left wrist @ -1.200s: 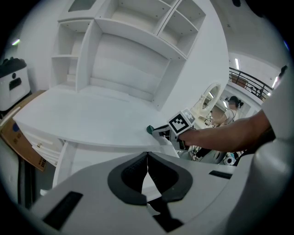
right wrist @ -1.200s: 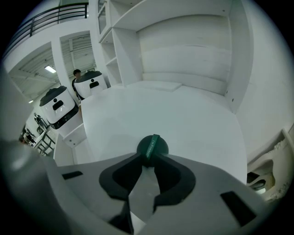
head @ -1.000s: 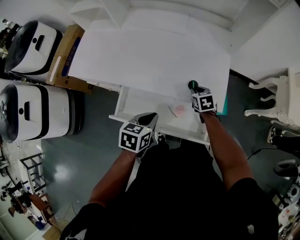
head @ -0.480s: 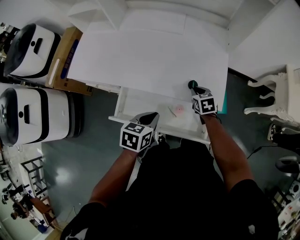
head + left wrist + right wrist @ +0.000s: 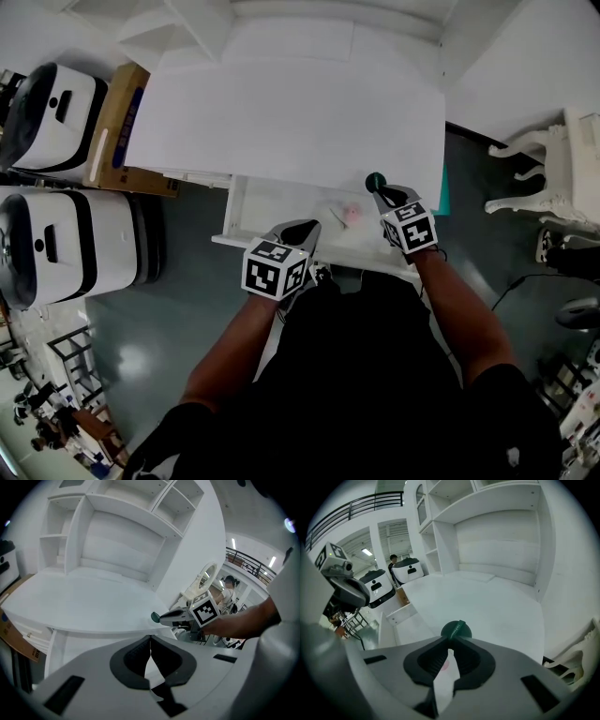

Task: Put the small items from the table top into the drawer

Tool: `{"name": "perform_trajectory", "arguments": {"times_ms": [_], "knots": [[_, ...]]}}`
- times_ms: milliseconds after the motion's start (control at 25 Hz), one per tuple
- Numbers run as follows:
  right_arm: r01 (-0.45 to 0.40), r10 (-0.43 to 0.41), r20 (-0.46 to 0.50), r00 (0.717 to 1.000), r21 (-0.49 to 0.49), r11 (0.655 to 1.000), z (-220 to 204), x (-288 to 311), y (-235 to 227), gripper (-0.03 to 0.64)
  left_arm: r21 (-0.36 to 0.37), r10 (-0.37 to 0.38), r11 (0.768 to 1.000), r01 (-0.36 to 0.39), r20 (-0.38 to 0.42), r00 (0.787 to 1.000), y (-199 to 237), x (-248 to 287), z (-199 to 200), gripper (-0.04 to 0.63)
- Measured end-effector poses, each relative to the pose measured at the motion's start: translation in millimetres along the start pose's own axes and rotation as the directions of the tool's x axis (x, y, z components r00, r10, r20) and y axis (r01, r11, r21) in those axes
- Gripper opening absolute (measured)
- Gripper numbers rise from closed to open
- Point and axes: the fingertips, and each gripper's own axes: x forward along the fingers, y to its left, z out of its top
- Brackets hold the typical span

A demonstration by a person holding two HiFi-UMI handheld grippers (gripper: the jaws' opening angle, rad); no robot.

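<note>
Arms (image 5: 234, 347) ran forward from the bottom of the head view, each ending in a gripper with a marker cube on top. The left gripper (image 5: 305, 228) hung over the front part of the open drawer (image 5: 267, 202). Its own view showed the two dark jaws pressed together at the tips with nothing between them (image 5: 150, 638). The right gripper (image 5: 378, 187) was further forward, at the drawer's right end. In its view the jaws were clamped on the edge of a dark green disc (image 5: 456, 629), which stuck out beyond the tips (image 5: 452, 638). Seen from the head camera, the green disc (image 5: 374, 179) sat right at the near edge of the counter (image 5: 281, 112), above the back of the drawer. Whether it touched the counter could not be told. The left gripper view caught it from the side (image 5: 155, 617), poking out from the right gripper's tips level with the counter edge. A small pink item (image 5: 352, 214) lay inside the drawer, between the two grippers and nearer the right one. Beyond the drawer the white counter top spread wide and bare, backed by white shelving (image 5: 126, 513). To the left stood two white machines with black panels (image 5: 56, 234) and a cardboard box (image 5: 117, 122) against the counter's side. To the right, on the dark floor, stood an ornate white chair (image 5: 553, 173).
</note>
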Motion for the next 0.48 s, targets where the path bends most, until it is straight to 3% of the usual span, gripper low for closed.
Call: {"name": "perform_trajectory", "arguments": {"times_ms": [240,480], "knots": [[-0.059,0.057,-0.081,0.995,-0.021,0.998,-46,-11,26,0.054,0.009,-0.012,1.0,0.012,-0.011,1.0,-5,5,-1,0.011],[-0.047,0.036,-0.208,0.977,-0.046,0.998,-94,12,25,0.054,0.001,0.002,1.0,-0.002,-0.018,1.0,-1,4,-4,0.011]]}}
